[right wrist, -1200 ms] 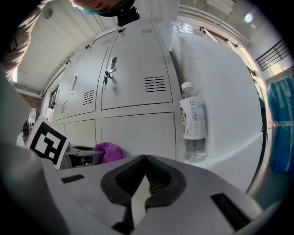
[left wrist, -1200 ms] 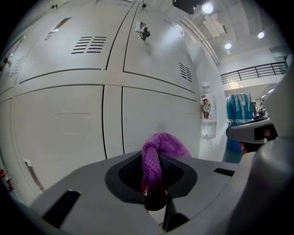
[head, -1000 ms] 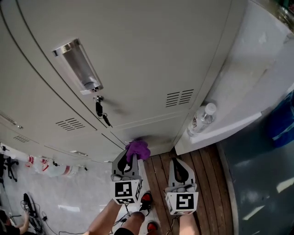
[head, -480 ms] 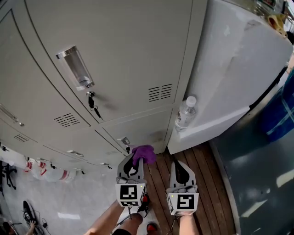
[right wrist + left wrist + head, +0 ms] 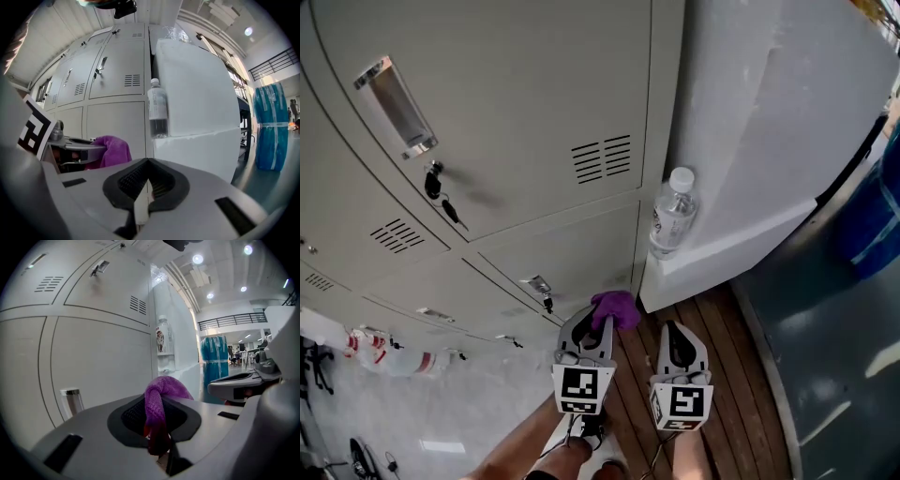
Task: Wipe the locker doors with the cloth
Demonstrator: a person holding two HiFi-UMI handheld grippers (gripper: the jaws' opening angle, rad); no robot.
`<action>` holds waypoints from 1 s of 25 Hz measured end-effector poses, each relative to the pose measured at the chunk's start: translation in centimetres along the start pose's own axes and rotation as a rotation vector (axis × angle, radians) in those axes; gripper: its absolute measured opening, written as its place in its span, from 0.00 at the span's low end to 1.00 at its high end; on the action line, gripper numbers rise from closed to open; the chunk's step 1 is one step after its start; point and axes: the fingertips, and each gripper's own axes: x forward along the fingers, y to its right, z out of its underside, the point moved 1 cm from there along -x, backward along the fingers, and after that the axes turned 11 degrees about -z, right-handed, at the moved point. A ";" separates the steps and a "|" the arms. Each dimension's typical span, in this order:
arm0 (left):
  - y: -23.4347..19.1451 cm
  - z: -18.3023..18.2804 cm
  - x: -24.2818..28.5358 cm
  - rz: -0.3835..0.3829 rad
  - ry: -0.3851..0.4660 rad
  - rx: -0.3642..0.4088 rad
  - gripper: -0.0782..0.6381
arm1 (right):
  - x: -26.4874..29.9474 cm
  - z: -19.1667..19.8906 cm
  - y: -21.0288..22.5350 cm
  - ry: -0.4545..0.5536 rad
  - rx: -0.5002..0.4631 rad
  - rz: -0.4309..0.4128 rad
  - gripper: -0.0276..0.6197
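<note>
While the left gripper [image 5: 596,323] is clamping its jaws on a bunched purple knitted cloth [image 5: 616,307], with the fabric bulging out past the tips, the right gripper [image 5: 677,334] is hanging just beside it with its jaws drawn together on nothing. Both are pointing low, over the wooden slat floor [image 5: 712,328], towards the foot of the pale grey metal locker doors [image 5: 534,122]. The cloth is sitting near the lowest door by the cabinet's right edge, and in the left gripper view it appears to be held just off the panel rather than pressed on it, though contact is hard to judge. By the look of it, the wiping stroke is not under way here; the person is positioning the cloth in front of a door. The next move is calling for the wad to be pushed flat against the metal and swept across the panel, steering round the handle and dangling keys. A clear plastic water bottle [image 5: 673,211] is standing on the white ledge [image 5: 741,248] beside the lockers, close enough to be knocked by a wide sweep.
</note>
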 end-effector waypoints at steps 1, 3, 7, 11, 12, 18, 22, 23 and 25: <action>0.2 0.7 0.6 0.006 -0.002 0.005 0.21 | 0.4 0.8 0.4 -0.001 0.001 0.004 0.07; 0.5 2.2 1.8 0.011 -0.008 0.009 0.21 | 1.4 2.3 1.0 -0.003 0.004 0.007 0.07; 0.7 5.0 4.1 0.008 -0.023 0.005 0.21 | 3.4 5.1 1.9 -0.010 0.006 0.005 0.07; 0.9 7.2 6.6 0.008 -0.026 0.007 0.21 | 5.2 7.0 2.5 -0.006 0.010 0.003 0.07; 1.0 7.6 7.2 0.007 -0.024 0.009 0.21 | 5.6 7.4 2.7 -0.003 0.010 0.003 0.07; 0.5 10.4 9.3 -0.003 -0.028 0.011 0.21 | 7.0 9.7 3.5 -0.002 0.014 0.013 0.07; -1.0 11.2 10.2 -0.028 -0.029 0.007 0.21 | 8.1 10.8 3.0 0.000 0.016 0.005 0.07; -1.2 11.4 10.3 -0.032 -0.032 0.006 0.21 | 8.4 11.0 2.8 -0.001 0.015 0.001 0.07; -1.6 11.5 10.4 -0.030 -0.031 0.006 0.21 | 8.9 11.1 2.4 -0.002 0.012 -0.006 0.07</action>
